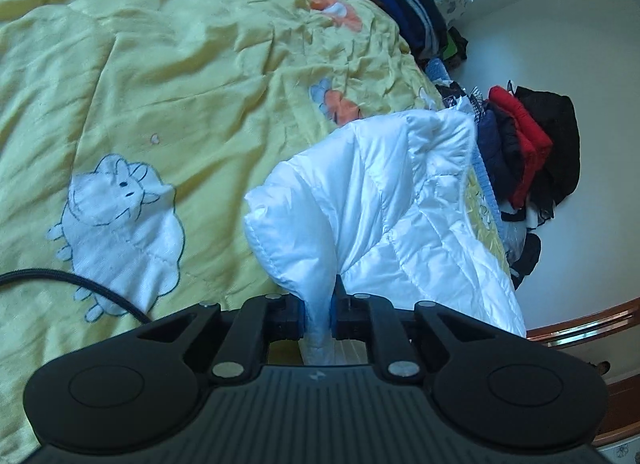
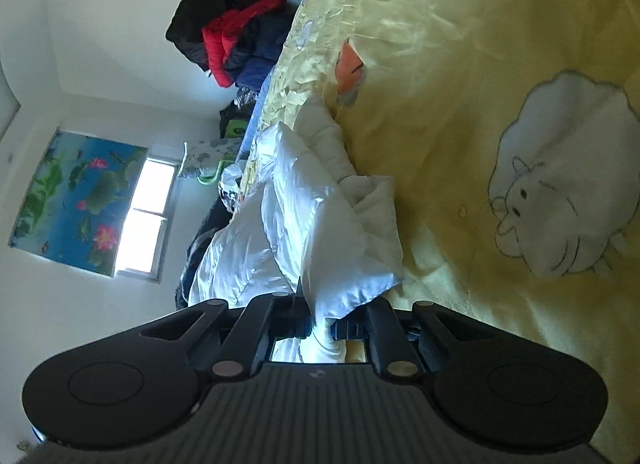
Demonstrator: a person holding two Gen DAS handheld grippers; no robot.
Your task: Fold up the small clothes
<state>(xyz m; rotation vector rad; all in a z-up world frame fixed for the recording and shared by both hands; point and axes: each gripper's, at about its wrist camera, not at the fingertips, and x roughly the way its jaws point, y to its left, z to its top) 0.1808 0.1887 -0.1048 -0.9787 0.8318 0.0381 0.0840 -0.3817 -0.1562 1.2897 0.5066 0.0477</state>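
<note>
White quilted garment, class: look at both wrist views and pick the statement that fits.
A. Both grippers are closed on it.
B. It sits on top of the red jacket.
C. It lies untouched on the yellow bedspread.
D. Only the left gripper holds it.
A: the white quilted garment is pinched between the jaws of the left gripper, and the right gripper clamps another part of it.
</note>
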